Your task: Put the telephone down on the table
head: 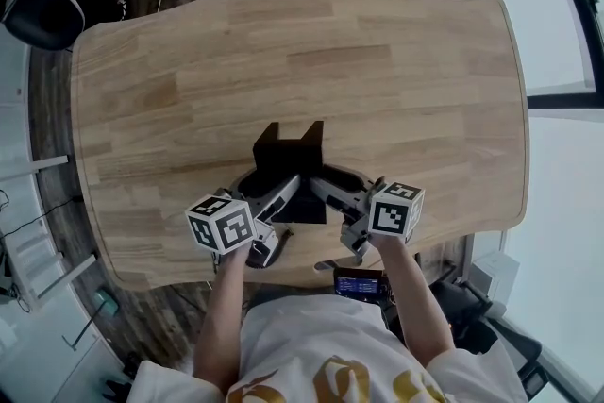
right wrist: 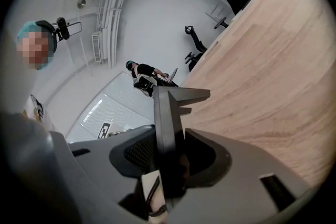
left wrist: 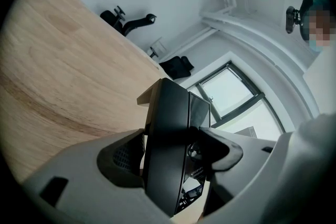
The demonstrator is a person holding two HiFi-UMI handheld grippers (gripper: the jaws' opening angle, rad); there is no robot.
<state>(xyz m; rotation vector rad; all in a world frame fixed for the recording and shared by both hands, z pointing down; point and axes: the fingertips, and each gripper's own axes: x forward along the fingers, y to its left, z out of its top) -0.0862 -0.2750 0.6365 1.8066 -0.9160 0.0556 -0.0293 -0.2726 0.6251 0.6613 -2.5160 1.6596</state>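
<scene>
1. Left gripper (left wrist: 170, 155): the jaws are clamped across the thick black body of the telephone (head: 288, 160), one pad on each broad face.
2. Right gripper (right wrist: 168, 157): the jaws are set fairly wide but closed on a thin upright black edge of the same unit, which fills the gap between the pads.
3. Location: the telephone is carried between both grippers over the near edge of the table (head: 377, 61), just ahead of the person. Whether it touches the wood cannot be determined.
4. Handling estimate: rigid moulded plastic, glossy faces, probably moderate weight. Smooth surfaces may slip, so grip across flat parallel faces, as shown. The thin edge is likely the weaker hold. Lower it level so that the base meets the wood evenly.
5. Markings: pale print shows low on the telephone's underside in the left gripper view but is too small to read. The marker cube (head: 222, 224) on each gripper carries square patterns only, no words.
6. Beyond: bare wooden tabletop, then a window (head: 566, 14).
</scene>
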